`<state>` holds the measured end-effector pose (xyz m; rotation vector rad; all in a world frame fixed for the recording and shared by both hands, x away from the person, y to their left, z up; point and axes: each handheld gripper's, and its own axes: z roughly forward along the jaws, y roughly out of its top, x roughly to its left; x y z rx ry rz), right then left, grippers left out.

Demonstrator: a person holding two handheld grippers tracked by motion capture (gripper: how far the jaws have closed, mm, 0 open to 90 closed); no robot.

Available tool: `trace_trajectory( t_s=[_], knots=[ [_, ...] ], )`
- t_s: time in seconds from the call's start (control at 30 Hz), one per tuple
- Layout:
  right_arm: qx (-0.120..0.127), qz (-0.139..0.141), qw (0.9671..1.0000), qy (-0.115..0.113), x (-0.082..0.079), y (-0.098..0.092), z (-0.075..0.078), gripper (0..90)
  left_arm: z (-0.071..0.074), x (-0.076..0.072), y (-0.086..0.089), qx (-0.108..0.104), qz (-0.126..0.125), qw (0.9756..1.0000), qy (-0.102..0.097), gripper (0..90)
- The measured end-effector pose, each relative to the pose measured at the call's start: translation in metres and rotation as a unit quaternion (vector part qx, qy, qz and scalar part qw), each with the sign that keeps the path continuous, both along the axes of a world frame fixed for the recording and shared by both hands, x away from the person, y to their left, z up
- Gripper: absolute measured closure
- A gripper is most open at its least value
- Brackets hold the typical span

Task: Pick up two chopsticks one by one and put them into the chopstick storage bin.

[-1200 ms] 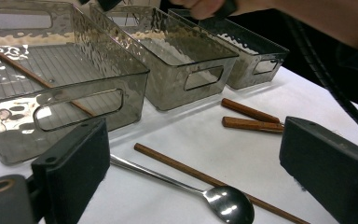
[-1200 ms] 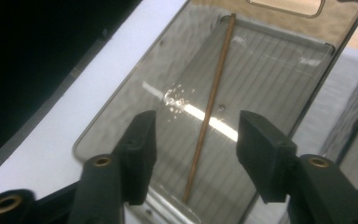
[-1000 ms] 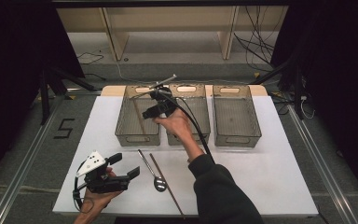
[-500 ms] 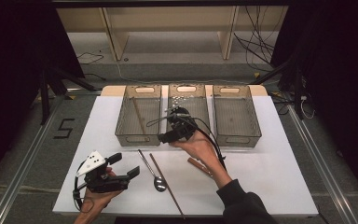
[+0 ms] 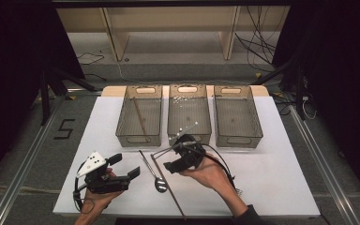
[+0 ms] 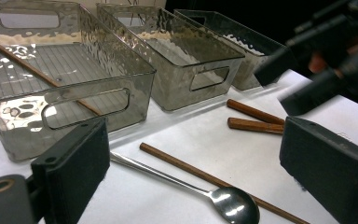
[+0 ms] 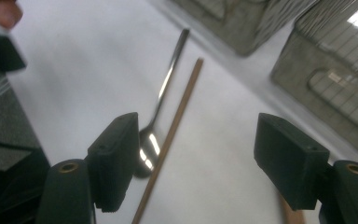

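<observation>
Right gripper (image 5: 174,165) empty, jaws just opened wide, over the chopstick (image 5: 168,183) at its seven o'clock.

The chopstick ran from eleven to five o'clock on the table (image 5: 272,173), beside the spoon (image 5: 153,172); the left gripper (image 5: 122,176) hung open and empty at its nine o'clock. The left gripper view alone showed another chopstick in the left bin (image 6: 65,93) and two short sticks (image 6: 254,119).

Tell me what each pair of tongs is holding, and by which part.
Nothing. The left tongs and right tongs both stand open and empty; the spoon and chopstick lie loose on the table.
</observation>
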<state>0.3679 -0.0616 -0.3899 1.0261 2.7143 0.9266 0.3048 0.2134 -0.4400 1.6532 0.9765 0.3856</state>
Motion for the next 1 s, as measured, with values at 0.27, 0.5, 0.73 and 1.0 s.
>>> trace_trajectory(
  t_s=[0.27, 0.5, 0.73, 1.0],
  knots=[
    [-0.052, 0.028, 0.9981, 0.017, -0.03, 0.007, -0.017, 34.2, 0.0, 0.0, -0.001, 0.003, -0.002, 1.0, -0.001, 7.9],
    [-0.095, 0.044, 0.9938, 0.037, -0.039, 0.018, -0.034, 37.8, 0.0, 0.0, -0.001, 0.003, -0.001, 1.0, -0.001, 7.8],
    [-0.133, 0.063, 0.9871, 0.063, -0.04, 0.026, -0.053, 46.0, 0.0, 0.0, -0.001, 0.002, -0.004, 1.0, -0.001, 7.8],
    [-0.155, 0.071, 0.9826, 0.073, -0.036, 0.03, -0.065, 54.5, 0.0, 0.0, -0.001, 0.003, -0.004, 1.0, -0.001, 7.8]
  ],
)
